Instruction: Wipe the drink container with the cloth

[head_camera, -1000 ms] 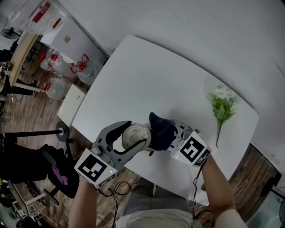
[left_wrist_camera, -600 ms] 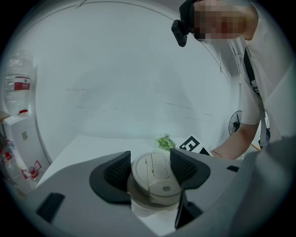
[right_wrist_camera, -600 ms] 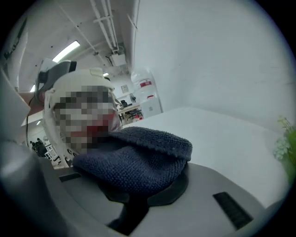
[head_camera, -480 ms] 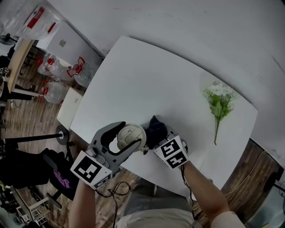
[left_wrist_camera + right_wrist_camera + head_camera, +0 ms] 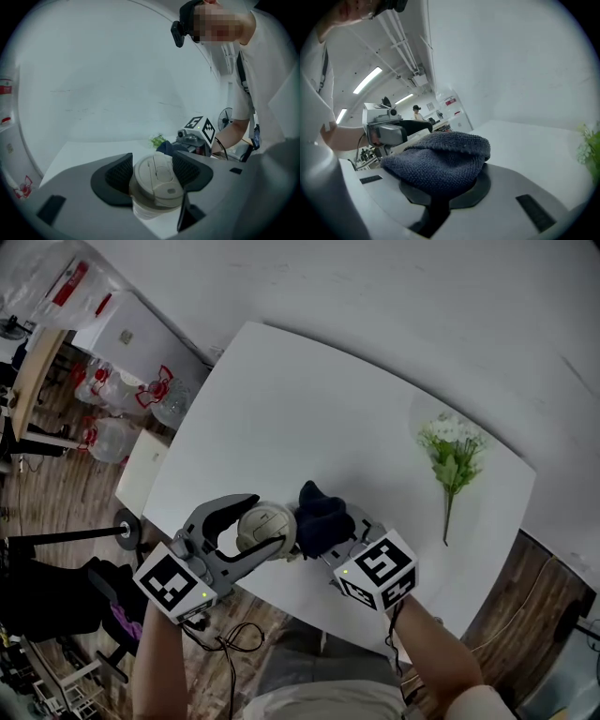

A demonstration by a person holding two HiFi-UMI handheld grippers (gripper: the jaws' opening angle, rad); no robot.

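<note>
- My left hand-held gripper (image 5: 152,171) has its jaws spread wide, with both pads clamped on the lidded cup (image 5: 157,182).
- The cup stands upright on the white worktop (image 5: 309,418), near its front edge.
- My right hand-held gripper (image 5: 443,186) is closed almost fully, pinching a bunched dark blue cloth (image 5: 440,159).
- The cloth sits just right of the cup and seems to touch its side, though the head view is too coarse to be sure.
- A flower sprig (image 5: 450,463) lies well apart, far right.
</note>
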